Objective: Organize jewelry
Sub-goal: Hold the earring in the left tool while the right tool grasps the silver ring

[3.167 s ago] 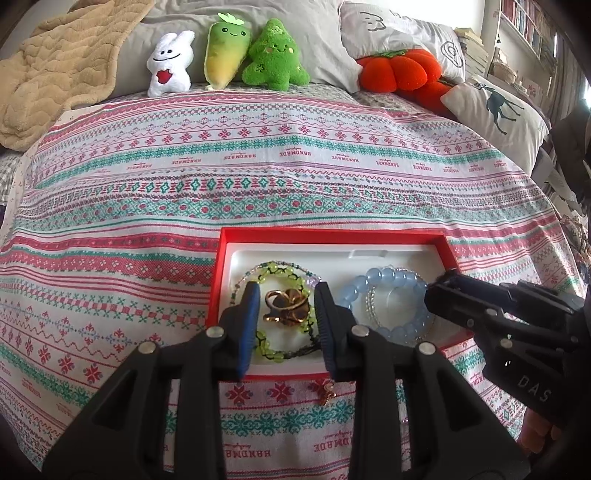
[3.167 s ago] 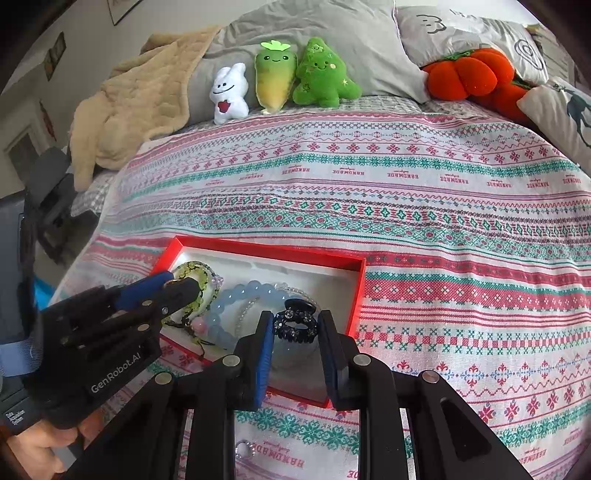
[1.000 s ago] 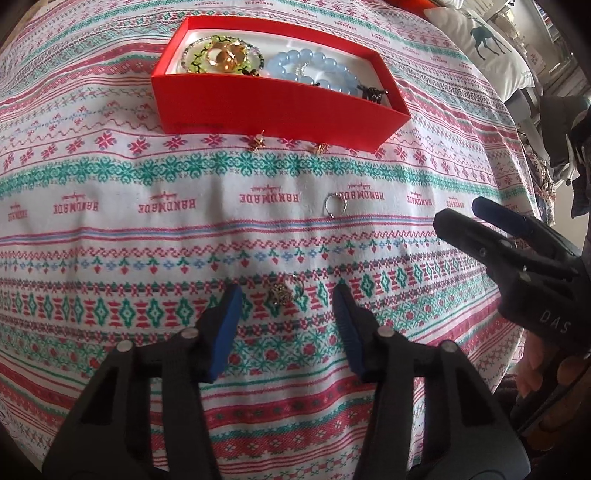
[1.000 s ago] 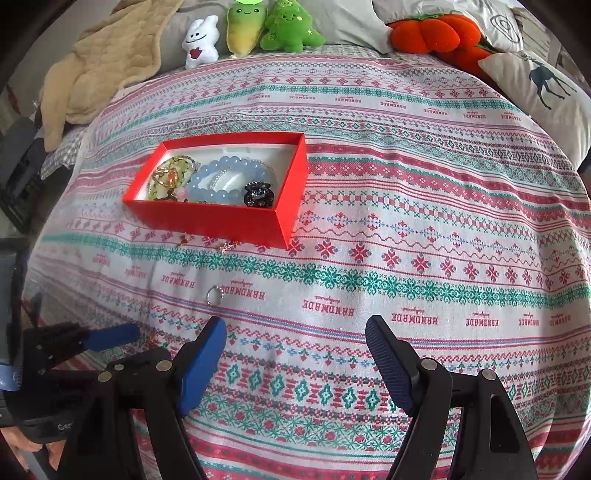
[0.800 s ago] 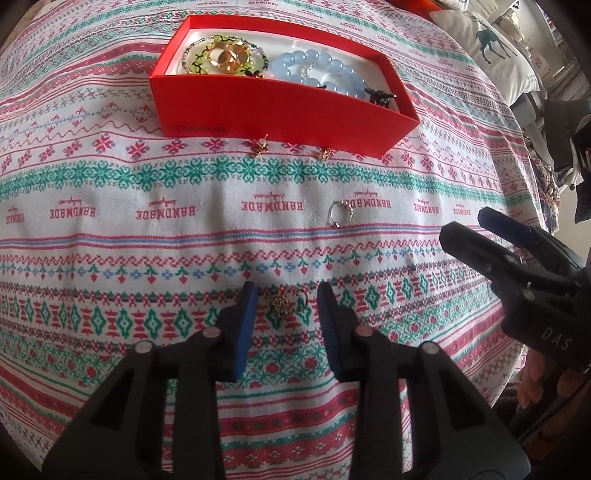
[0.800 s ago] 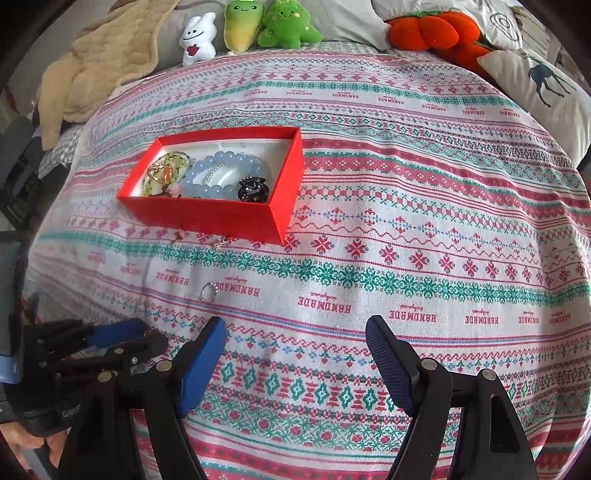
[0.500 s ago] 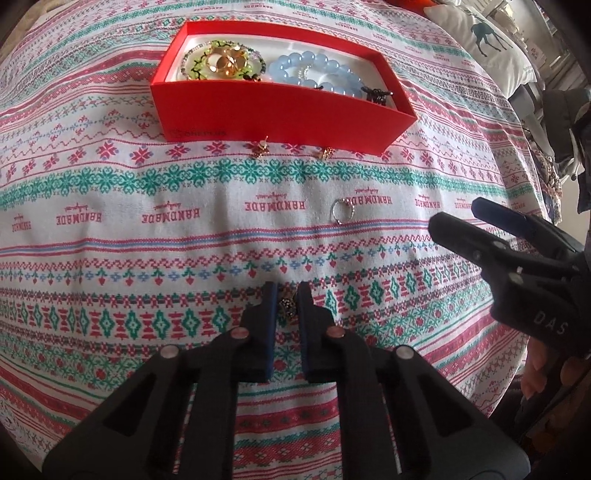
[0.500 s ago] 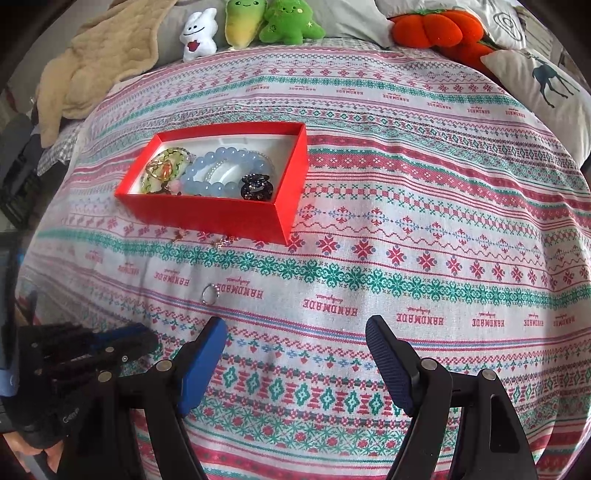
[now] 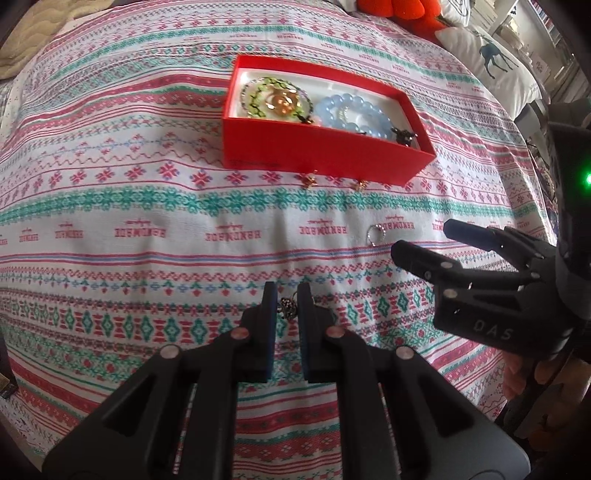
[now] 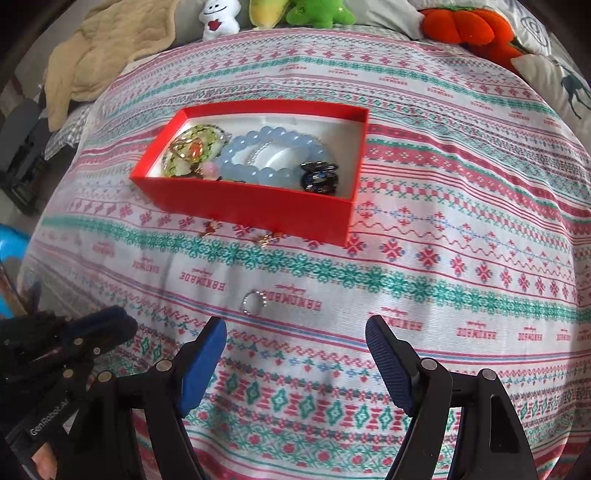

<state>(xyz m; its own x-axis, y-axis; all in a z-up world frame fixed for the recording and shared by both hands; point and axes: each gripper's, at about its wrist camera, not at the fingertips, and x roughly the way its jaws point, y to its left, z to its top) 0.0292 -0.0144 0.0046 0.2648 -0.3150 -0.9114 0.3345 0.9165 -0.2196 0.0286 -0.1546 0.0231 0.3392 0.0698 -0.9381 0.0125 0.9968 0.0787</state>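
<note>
My left gripper [image 9: 287, 295] is shut on a small dark studded ring [image 9: 288, 307], just above the patterned bedspread. A red box [image 9: 317, 155] sits farther back and holds a green bead bracelet [image 9: 275, 99], a blue bead bracelet [image 9: 354, 114] and a dark ring [image 9: 404, 136]. Two small gold earrings [image 9: 309, 180] [image 9: 359, 184] lie in front of the box, and a silver ring [image 9: 376, 233] lies nearer. My right gripper [image 10: 295, 336] is open and empty, low over the bedspread, just behind the silver ring [image 10: 254, 302]. The box [image 10: 258, 206] shows there too.
Plush toys [image 10: 218, 18], an orange cushion [image 10: 465, 24], a deer pillow [image 10: 561, 85] and a beige blanket [image 10: 110, 48] lie at the bed's far end. The right gripper's body [image 9: 491, 291] is to the right of my left gripper.
My left gripper closed on the dark studded ring on the bedspread and has risen a little with it. My right gripper stayed open and came closer to the silver ring.
</note>
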